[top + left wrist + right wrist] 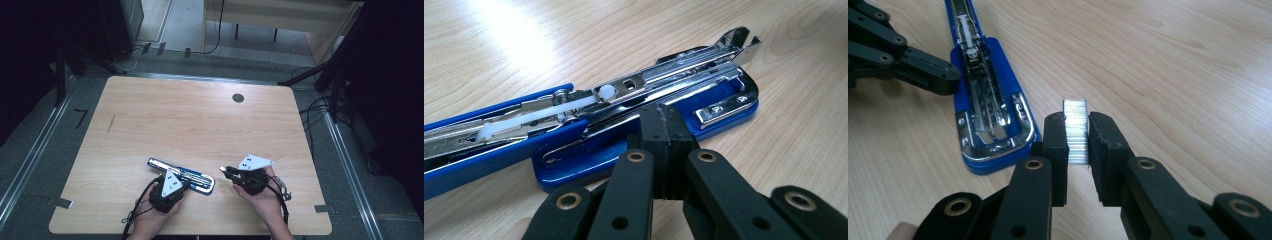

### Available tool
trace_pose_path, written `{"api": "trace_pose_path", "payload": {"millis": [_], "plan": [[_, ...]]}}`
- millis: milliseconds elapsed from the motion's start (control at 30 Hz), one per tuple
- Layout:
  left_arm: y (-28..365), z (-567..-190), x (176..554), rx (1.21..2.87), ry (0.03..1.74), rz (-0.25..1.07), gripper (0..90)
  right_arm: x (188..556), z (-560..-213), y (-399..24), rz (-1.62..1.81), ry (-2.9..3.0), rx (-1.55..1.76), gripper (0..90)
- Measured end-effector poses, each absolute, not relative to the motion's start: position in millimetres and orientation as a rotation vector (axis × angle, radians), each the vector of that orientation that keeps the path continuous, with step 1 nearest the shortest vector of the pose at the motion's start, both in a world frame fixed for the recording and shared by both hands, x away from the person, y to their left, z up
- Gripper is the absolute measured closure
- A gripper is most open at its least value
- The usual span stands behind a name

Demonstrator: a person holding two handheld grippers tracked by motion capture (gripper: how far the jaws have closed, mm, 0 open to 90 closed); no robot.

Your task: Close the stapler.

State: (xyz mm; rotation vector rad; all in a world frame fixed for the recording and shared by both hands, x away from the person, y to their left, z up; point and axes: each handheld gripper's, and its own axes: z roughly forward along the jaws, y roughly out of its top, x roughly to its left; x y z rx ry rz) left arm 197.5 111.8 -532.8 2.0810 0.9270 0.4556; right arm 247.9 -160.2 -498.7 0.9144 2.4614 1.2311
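Note:
A blue stapler (pixel 196 178) lies opened out flat on the wooden table (pixel 200 120), its chrome staple channel (pixel 664 75) facing up. My left gripper (pixel 663 117) is shut with nothing between its jaws. Its tip rests against the near edge of the stapler's blue base (pixel 589 160), as the right gripper view also shows from the side, left gripper (pixel 950 75) against stapler (pixel 993 100). My right gripper (pixel 1078 127) is shut on a short silver strip of staples (pixel 1075 122), held upright just right of the stapler's front end. From above, the right gripper (pixel 224 171) points left toward the stapler.
A small dark round hole (pixel 238 98) sits in the table near its far edge, and a dark streak (pixel 110 123) marks the left side. Metal rails, cables and stands run along the floor around the table.

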Motion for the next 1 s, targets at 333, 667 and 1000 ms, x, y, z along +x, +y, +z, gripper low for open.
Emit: {"api": "trace_pose_path", "payload": {"millis": [333, 667, 1000], "plan": [[112, -533, 197, 2.080, 0.928, 0.457, 90.0, 243, -494, -149, 1.248, 2.484, 0.856, 80.1], [112, -533, 198, 2.082, 0.926, 0.456, 90.0, 241, -494, -136, 1.239, 2.518, 0.801, 80.1], [112, -533, 197, 2.081, 0.926, 0.456, 90.0, 241, -495, -125, 1.248, 2.557, 0.728, 80.1]]}}
